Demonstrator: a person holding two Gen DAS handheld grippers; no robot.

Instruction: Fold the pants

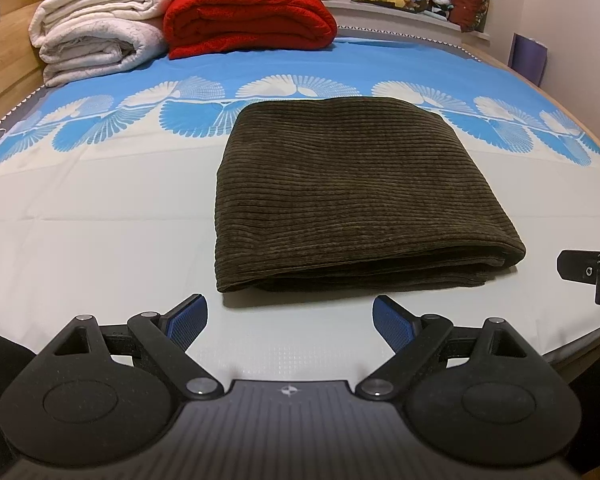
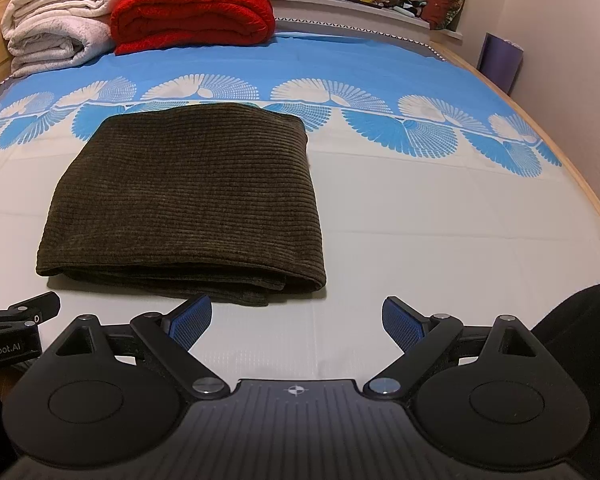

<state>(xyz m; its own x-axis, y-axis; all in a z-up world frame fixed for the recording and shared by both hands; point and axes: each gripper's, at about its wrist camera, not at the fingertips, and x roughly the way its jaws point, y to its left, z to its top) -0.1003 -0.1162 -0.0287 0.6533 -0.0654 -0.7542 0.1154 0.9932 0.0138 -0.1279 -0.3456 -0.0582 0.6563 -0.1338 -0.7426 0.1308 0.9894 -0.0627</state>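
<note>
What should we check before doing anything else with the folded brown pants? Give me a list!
1. Pants folded into a neat rectangle: ok.
2. Pants lying flat on the bed sheet: ok.
3. Left gripper open, holding nothing: ok.
4. Right gripper open, holding nothing: ok.
5. Both grippers clear of the pants: ok.
6. Bottom layers lined up evenly: not ok; a lower edge sticks out at the front in the right wrist view.

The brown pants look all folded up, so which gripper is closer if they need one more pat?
Probably the right hand-held gripper: its left fingertip nearly reaches the folded brown corduroy pants. The left hand-held gripper sits slightly farther back. Both are open and empty.
</note>
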